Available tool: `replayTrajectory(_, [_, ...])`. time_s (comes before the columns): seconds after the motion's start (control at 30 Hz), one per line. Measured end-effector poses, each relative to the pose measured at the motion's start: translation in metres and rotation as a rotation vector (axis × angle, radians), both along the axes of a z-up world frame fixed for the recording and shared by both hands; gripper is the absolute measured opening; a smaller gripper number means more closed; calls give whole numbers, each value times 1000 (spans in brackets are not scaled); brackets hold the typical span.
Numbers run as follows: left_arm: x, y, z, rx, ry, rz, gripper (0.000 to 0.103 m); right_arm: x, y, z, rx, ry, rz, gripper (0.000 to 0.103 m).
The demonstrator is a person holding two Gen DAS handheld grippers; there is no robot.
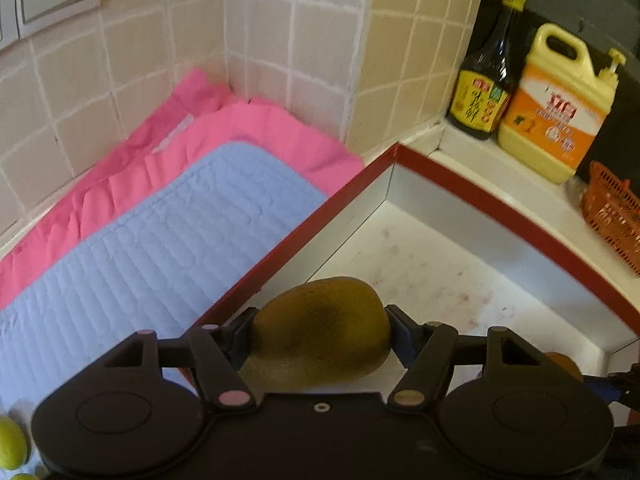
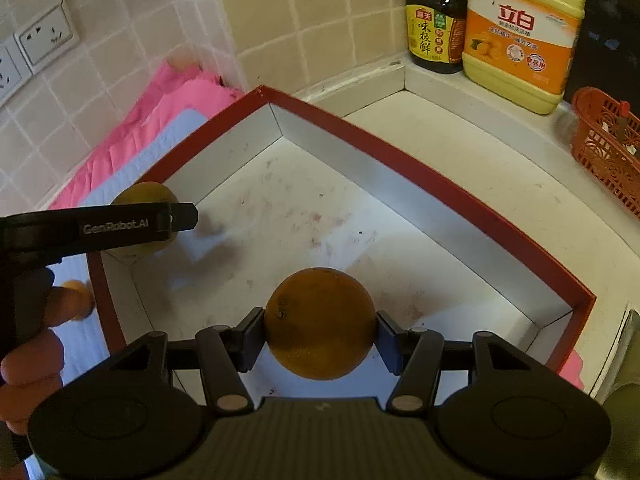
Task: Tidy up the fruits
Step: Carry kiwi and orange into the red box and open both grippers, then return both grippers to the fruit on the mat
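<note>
The mango (image 1: pixel 320 332) lies with its long axis across the jaws of the left gripper (image 1: pixel 320 334), clamped above the red-rimmed box (image 2: pixel 440 184) at its left wall. The right gripper (image 2: pixel 320 338), angled steeply down over the box floor, clamps one round orange (image 2: pixel 320 322). Visible fruit: one mango, one orange held; one small orange fruit (image 2: pixel 78 300) on the blue mat (image 1: pixel 160 240).

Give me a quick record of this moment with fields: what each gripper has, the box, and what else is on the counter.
left gripper: shut on a mango, at the box's edge
right gripper: shut on an orange, above the box floor
box: red rim, white inside, stained floor, no fruit lying in it
beside box: blue mat on pink cloth
back of counter: sauce bottle, yellow detergent jug, orange basket
</note>
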State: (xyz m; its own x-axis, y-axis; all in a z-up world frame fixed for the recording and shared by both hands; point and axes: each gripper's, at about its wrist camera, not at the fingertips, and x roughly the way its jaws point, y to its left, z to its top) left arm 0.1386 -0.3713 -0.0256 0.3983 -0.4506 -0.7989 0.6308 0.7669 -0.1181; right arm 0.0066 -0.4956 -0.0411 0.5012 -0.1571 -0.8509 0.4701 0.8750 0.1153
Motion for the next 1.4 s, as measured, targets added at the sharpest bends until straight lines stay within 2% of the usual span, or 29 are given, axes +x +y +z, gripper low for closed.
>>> replayTrajectory(0.3, [6,-4,-13,43,37,-12,81,5,2,-11,-14,52,-5,61])
replayTrajectory(0.43, [-1,5,6,23,-29,-23,80,0,2,-1,-23,37,-15,64])
replayTrajectory(0.53, [-1,14,22,3,-33,-22,80,-8,2,12,-28,9,-31,70])
replayTrajectory(0.67, [-1,39,50,-23,-80,2,81,-23,3,34,-49,-25,-51,71])
replayTrajectory(0.7, [0,47,57,-35,-88,11,81,-28,4,39,-53,-34,-58,72])
replayTrajectory(0.77, [4,65,73,-51,-107,32,81,-39,3,50,-53,-55,-79,82])
replayTrajectory(0.8, [6,76,82,-58,-122,56,81,-44,3,53,-51,-65,-95,84])
replayTrajectory(0.97, [10,139,115,-104,-173,188,82,-63,1,66,11,-113,-158,85])
replayTrajectory(1.07, [6,184,130,-104,-220,261,82,-68,7,81,4,-154,-164,85])
replayTrajectory(1.2, [2,247,153,-90,-287,361,83,-65,26,111,-61,-216,-134,85])
replayTrajectory(1.37, [-11,316,200,-86,-416,490,84,-45,61,159,-130,-331,-38,85])
replayTrajectory(1.4, [-15,329,208,-93,-439,513,87,-41,69,167,-136,-358,-17,85])
